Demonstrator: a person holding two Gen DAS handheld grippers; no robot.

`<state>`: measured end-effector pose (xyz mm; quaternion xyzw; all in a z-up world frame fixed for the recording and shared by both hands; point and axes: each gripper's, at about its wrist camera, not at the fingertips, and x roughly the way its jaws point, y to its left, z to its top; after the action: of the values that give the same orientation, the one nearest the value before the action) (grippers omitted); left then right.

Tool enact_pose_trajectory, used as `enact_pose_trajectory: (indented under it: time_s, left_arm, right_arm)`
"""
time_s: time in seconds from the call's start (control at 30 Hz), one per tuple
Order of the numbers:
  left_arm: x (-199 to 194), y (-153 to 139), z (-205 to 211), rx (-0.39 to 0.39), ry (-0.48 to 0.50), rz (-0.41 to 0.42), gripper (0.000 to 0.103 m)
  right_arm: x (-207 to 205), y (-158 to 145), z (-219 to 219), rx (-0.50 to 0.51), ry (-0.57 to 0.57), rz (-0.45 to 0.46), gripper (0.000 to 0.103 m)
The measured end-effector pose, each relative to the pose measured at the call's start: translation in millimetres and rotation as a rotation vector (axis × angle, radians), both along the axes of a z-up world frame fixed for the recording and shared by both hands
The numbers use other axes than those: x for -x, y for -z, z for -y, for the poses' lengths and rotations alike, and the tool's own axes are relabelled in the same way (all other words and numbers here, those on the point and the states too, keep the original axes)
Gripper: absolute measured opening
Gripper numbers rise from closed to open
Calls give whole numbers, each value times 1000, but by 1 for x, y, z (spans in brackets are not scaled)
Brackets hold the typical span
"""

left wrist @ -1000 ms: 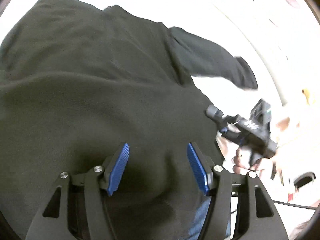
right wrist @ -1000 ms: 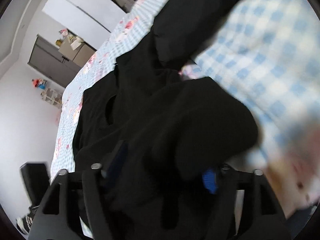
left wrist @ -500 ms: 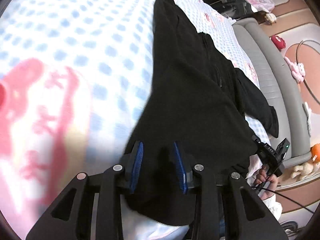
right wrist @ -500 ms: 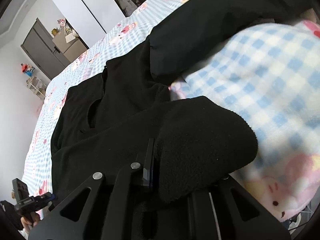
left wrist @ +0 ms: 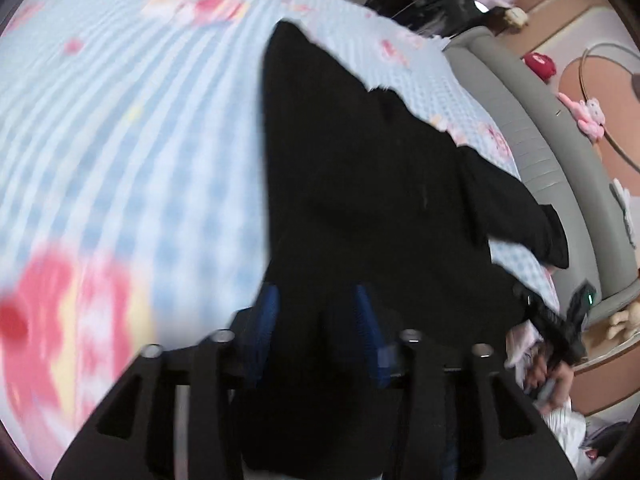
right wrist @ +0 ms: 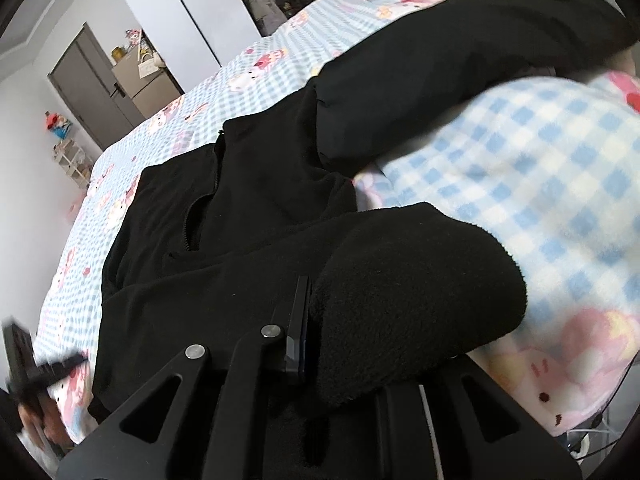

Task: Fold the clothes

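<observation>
A black fleece zip jacket point(left wrist: 360, 180) lies spread on a blue-and-white checked bed sheet point(left wrist: 120, 140). My left gripper point(left wrist: 316, 320) is at the jacket's near hem. Its jaws are opening, with black fabric still lying between the blue pads. This view is motion-blurred. One sleeve point(left wrist: 520, 216) trails toward the bed's right edge. In the right wrist view the jacket point(right wrist: 240, 220) shows its zip. My right gripper point(right wrist: 316, 336) is shut on a thick fold of the fleece, which bulges over and hides the right finger. The other sleeve point(right wrist: 440, 80) stretches away to the upper right.
A grey padded bed frame point(left wrist: 560, 168) runs along the right, with plush toys point(left wrist: 588, 116) on the floor beyond. A hand holds the right gripper point(left wrist: 560, 328) at the bed's corner. White wardrobes point(right wrist: 192, 20) and a grey door point(right wrist: 88, 80) stand behind the bed.
The left gripper swung across from over the jacket's body to its hem, narrowed on the fabric, then widened. The right gripper closed on the fleece fold and lifted it slightly.
</observation>
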<state>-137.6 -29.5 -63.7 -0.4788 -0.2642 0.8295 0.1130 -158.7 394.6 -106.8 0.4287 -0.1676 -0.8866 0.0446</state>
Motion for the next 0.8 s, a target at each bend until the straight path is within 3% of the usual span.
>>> enact_pose_trajectory:
  time_s: [0.2, 0.27, 0.33, 0.4, 0.6, 0.67, 0.73, 0.8]
  left_arm:
    - [91, 6, -14, -21, -58, 60, 57]
    - [105, 16, -15, 22, -62, 108, 57]
    - [108, 22, -14, 111, -65, 164, 56]
    - [112, 32, -15, 229, -77, 237, 48]
    - [106, 32, 14, 227, -76, 273, 45]
    - [96, 27, 28, 234, -103, 261, 45]
    - [95, 19, 35, 254, -124, 245, 45]
    - [95, 14, 39, 187, -115, 217, 42]
  right_arm:
    - [2, 9, 1, 15, 3, 20, 15]
    - [4, 9, 0, 30, 1, 19, 16]
    - [5, 10, 0, 45, -3, 18, 18]
    - [9, 6, 1, 46, -24, -5, 19]
    - [14, 0, 5, 68, -57, -13, 20]
    - [12, -3, 9, 68, -79, -20, 29]
    - [12, 1, 10, 41, -70, -11, 31]
    - [16, 14, 5, 42, -46, 40, 31]
